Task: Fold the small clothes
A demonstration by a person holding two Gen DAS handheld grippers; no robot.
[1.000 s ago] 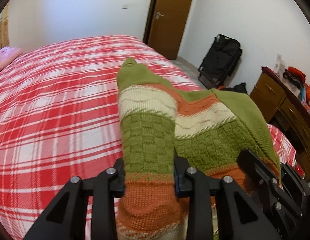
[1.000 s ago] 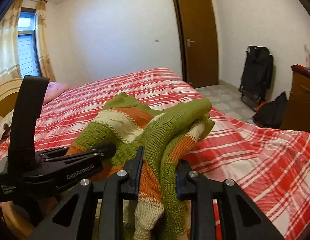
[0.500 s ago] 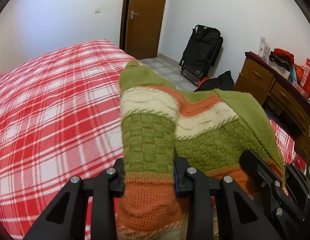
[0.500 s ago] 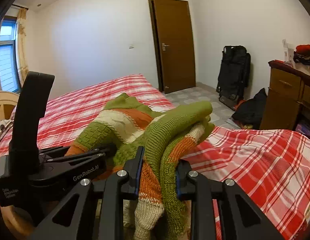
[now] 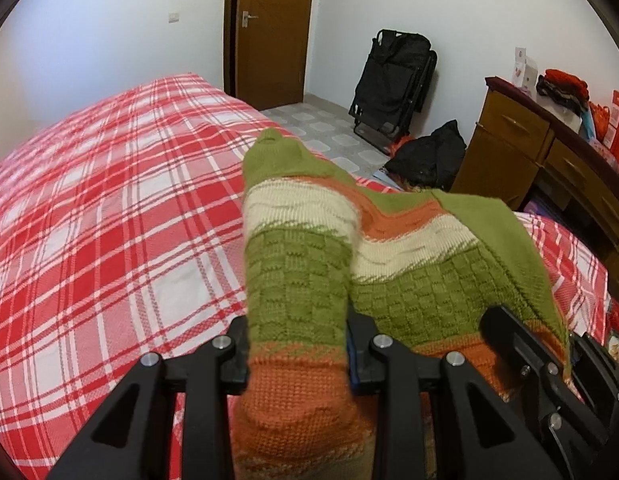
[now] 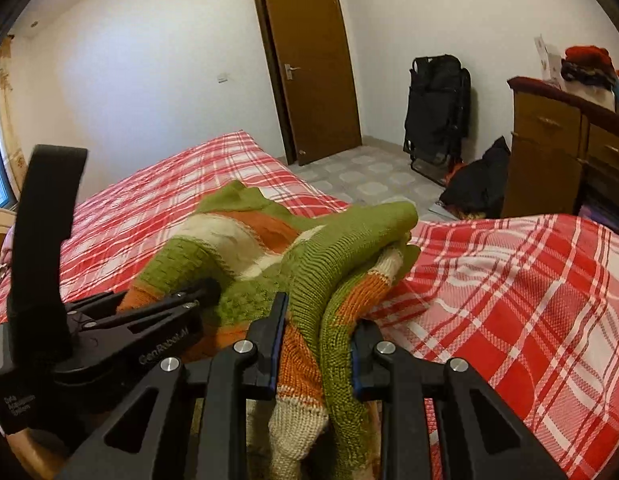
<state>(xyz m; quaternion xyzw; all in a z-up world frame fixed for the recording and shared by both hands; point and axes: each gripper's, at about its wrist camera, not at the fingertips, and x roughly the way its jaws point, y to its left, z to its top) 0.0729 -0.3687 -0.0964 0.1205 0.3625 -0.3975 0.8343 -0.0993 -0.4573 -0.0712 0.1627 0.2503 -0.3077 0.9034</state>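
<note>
Sweater (image 5: 309, 272) clamped in left tongs (image 5: 297, 356) and right tongs (image 6: 319, 350); bed (image 5: 109, 208) beneath.

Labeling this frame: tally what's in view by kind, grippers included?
Grippers: 2, left gripper and right gripper, both clamped on the sweater
Knit sweater: 1
Bed: 1
Door: 1
Dresser: 1
Folded black chair: 1
Black bag: 1
Total: 8
</note>
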